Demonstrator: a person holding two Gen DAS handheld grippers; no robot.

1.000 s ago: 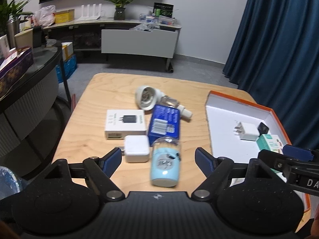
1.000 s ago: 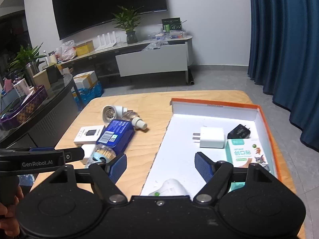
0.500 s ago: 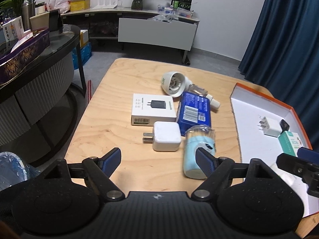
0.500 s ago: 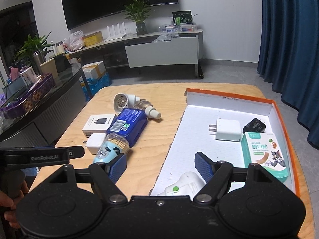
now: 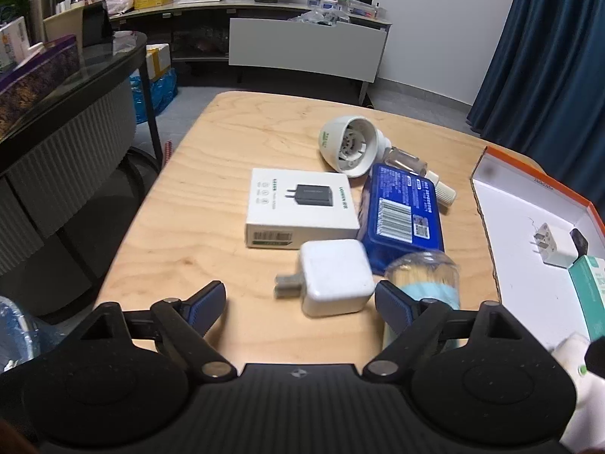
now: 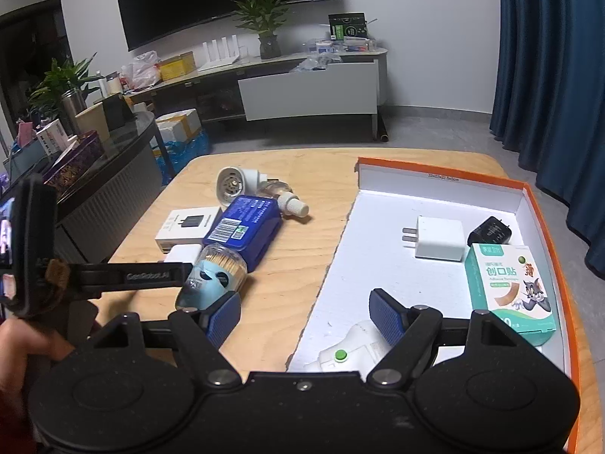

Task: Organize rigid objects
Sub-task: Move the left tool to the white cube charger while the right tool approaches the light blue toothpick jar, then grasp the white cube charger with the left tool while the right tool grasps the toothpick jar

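Observation:
A white charger point(image 5: 332, 276) lies flat on the wooden table point(image 5: 211, 174), prongs to the left. It sits between the fingers of my left gripper point(image 5: 300, 304), nearer the right pad, and neither pad touches it while the jaws are opening. A cotton-swab jar point(image 5: 423, 276) lies just outside the right finger. Beyond are a white charger box point(image 5: 302, 208), a blue box point(image 5: 402, 215) and a white round plug unit point(image 5: 349, 143). My right gripper point(image 6: 306, 317) hangs open over the near left edge of the orange-rimmed tray point(image 6: 548, 208), above a white device with a green button point(image 6: 340, 353).
In the tray lie a white charger point(image 6: 438, 238), a black charger point(image 6: 489, 230) and a green plaster box point(image 6: 510, 287). A small bottle point(image 6: 283, 196) rests behind the blue box. A dark curved cabinet point(image 5: 68, 143) stands left of the table. A hand point(image 6: 22, 340) holds the left gripper.
My left gripper has shifted left and lower: the swab jar that lay between its fingers is now outside the right one, the white charger is between them, and the jaws are wider. The right gripper stays put.

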